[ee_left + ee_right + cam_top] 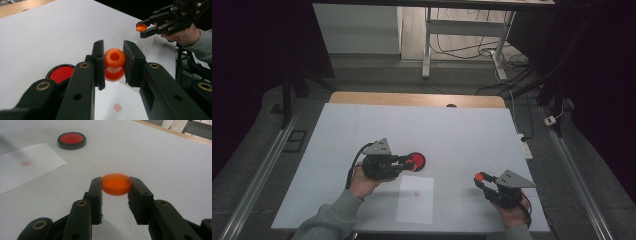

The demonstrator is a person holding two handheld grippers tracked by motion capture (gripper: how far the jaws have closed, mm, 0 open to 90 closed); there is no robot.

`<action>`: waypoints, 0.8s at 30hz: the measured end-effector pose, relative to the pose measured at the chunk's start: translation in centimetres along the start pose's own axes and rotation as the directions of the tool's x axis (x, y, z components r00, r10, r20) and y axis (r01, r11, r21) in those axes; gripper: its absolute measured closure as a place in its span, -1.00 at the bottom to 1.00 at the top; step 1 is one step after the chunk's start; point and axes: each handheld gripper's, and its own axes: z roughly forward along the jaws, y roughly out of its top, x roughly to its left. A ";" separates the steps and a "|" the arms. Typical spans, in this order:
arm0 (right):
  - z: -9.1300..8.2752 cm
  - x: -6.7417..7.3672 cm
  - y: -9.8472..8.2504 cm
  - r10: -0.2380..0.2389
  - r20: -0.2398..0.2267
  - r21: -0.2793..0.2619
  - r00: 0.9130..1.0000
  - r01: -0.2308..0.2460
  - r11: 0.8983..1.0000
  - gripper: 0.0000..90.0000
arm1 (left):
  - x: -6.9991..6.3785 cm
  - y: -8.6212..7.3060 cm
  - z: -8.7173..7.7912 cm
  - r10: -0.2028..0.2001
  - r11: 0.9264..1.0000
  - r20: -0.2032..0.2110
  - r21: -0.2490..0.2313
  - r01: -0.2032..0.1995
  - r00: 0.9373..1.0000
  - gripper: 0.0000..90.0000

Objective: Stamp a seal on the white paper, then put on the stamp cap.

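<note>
A white-covered bench (362, 130) with a wooden far edge stands in a dark room with a grey floor and desk legs at 12 o'clock; a sheet of white paper (415, 199) bearing a small red mark lies near its 6 o'clock edge. The left tongs (408, 161), at 9 o'clock of centre, are clamped on an orange stamp (114, 63) just above a black-rimmed red ink pad (416, 161). The right tongs (479, 177), at 4 o'clock, are clamped on an orange cap (116, 184), with bare bench between them and toward 12 o'clock.
</note>
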 end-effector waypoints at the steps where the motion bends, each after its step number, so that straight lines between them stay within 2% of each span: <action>1: 0.0 0.0 0.0 0.000 0.000 0.000 1.000 0.000 1.000 0.43 | 0.0 0.0 0.1 -0.002 1.000 0.002 0.003 0.002 1.000 0.61; 9: -0.1 0.2 0.3 0.014 -0.018 -0.028 1.000 -0.015 0.999 0.44 | -0.1 -0.1 0.3 0.001 1.000 0.003 0.011 -0.001 1.000 0.61; 24: 0.4 0.5 0.5 0.002 -0.024 -0.018 1.000 -0.002 1.000 0.43 | -0.1 -0.4 0.8 0.003 1.000 -0.002 0.029 -0.003 1.000 0.61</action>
